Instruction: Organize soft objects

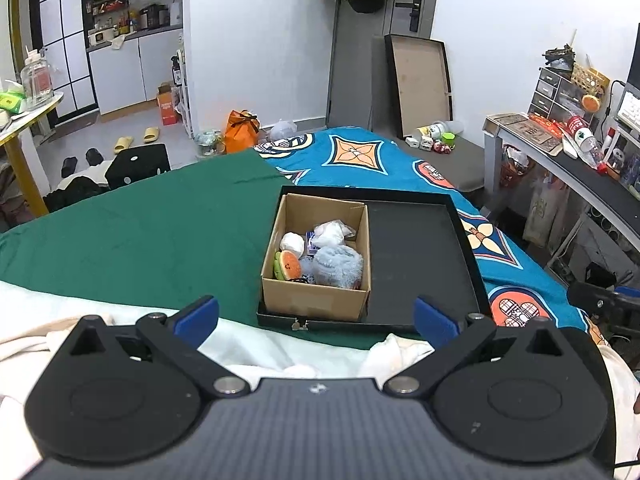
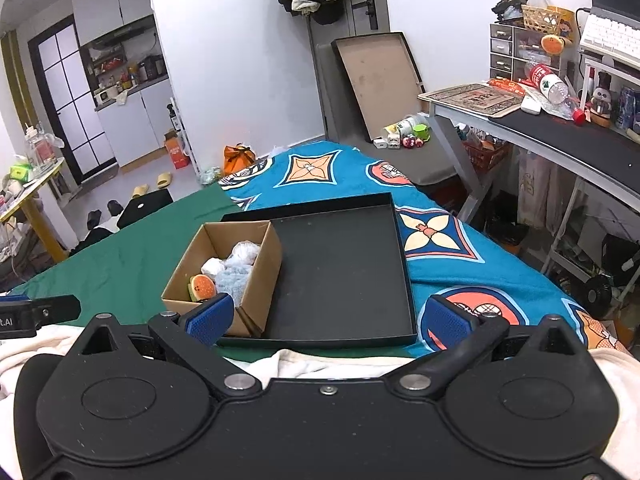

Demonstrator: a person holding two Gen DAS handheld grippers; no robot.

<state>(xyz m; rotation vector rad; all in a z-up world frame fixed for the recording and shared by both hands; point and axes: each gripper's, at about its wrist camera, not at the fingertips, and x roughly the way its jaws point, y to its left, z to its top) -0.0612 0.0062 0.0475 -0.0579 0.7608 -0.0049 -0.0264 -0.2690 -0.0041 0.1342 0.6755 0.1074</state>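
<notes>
A cardboard box point(image 1: 316, 300) stands in the left half of a shallow black tray point(image 1: 416, 256) on the bed. In it lie a fluffy light-blue plush point(image 1: 336, 266), an orange round plush point(image 1: 290, 266) and white soft bundles point(image 1: 330, 234). The box point(image 2: 256, 284) and tray point(image 2: 340, 276) also show in the right wrist view. My left gripper point(image 1: 316, 318) is open and empty, held back from the tray's near edge. My right gripper point(image 2: 328, 322) is open and empty, just short of the tray's near edge.
The bed has a green sheet point(image 1: 140, 232) on the left and a blue patterned cover point(image 1: 360, 156) on the right. A white blanket point(image 1: 260, 348) lies under both grippers. A cluttered desk point(image 2: 560, 128) stands at the right. A black lid point(image 1: 420, 80) leans on the far wall.
</notes>
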